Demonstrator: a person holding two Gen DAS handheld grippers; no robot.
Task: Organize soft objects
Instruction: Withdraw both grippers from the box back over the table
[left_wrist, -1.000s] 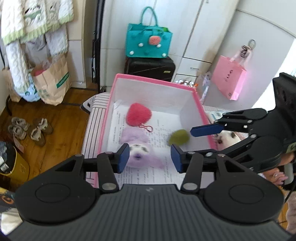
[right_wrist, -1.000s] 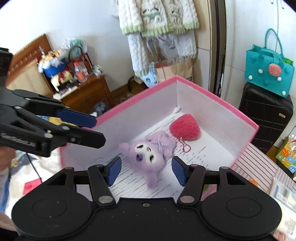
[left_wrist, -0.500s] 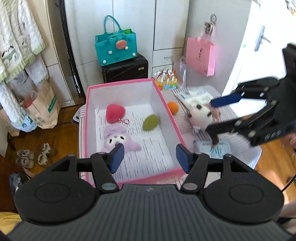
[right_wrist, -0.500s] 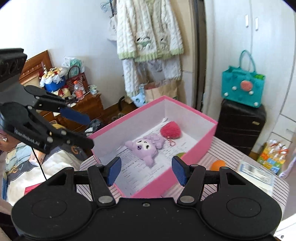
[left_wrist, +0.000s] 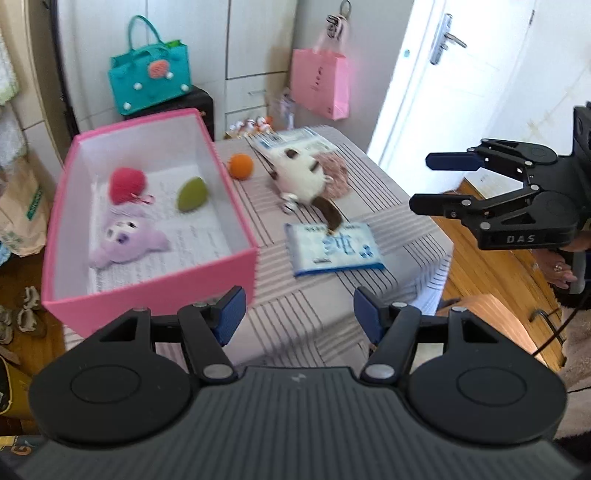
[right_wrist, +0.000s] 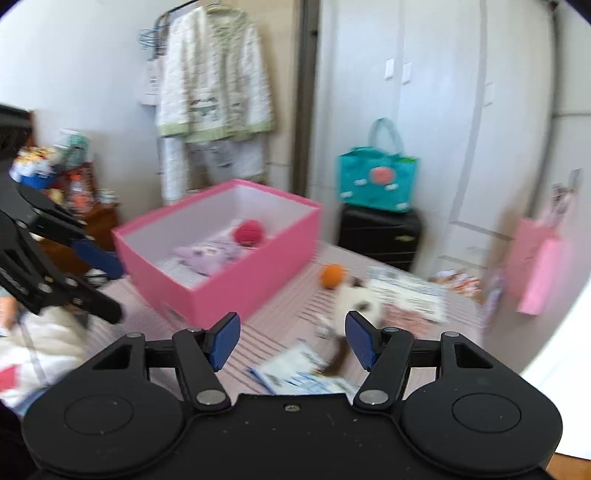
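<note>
A pink box stands on the left of the striped table. Inside it lie a red plush heart, a green plush and a purple plush doll. Right of the box, on the cloth, are an orange ball and a white plush with a brown tail, on a pink fuzzy piece. My left gripper hovers over the table's near edge, its jaws opening with nothing between them. My right gripper hangs open and empty off the table's right side. The right wrist view also shows the box, the ball and the white plush.
A blue tissue packet lies near the white plush, and another packet sits at the table's far edge. Behind the table are a teal bag on a black suitcase and a hanging pink bag. A white door stands at the right.
Both grippers have drawn back from over the box, and the views swung toward the table's right side. The left jaws stand wider apart. The green plush now lies in the box.
</note>
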